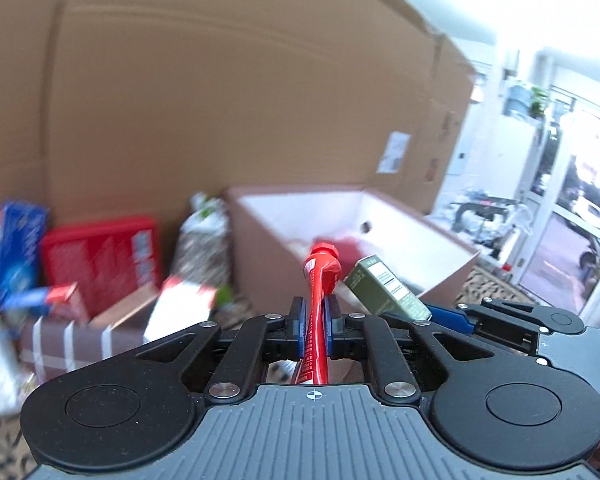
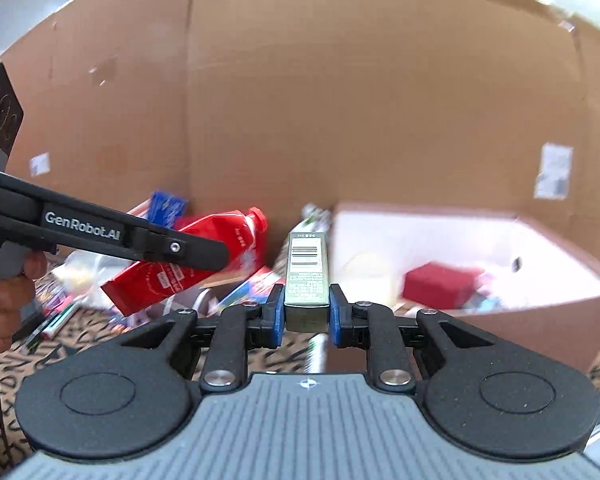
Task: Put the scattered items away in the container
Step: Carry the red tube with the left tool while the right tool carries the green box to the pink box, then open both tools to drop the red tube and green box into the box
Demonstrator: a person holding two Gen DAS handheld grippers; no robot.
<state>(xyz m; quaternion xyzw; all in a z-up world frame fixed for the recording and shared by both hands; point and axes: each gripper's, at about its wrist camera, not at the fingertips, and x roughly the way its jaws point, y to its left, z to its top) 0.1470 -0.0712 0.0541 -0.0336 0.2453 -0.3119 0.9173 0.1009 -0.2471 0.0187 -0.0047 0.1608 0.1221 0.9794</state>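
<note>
Left gripper is clamping a red tube, cap pointing toward the open container. Right gripper is pinching a small green carton, barcode up, just left of the container. A red box is lying inside.

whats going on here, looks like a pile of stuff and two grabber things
A person is tidying clutter into a white box with a handheld gripper in each hand. The left gripper is shut on a red tube, and the right gripper is shut on a small green carton. Both are held up near the box, not yet dropped in. A red box already lies inside, and more packets remain on the patterned surface.
</note>
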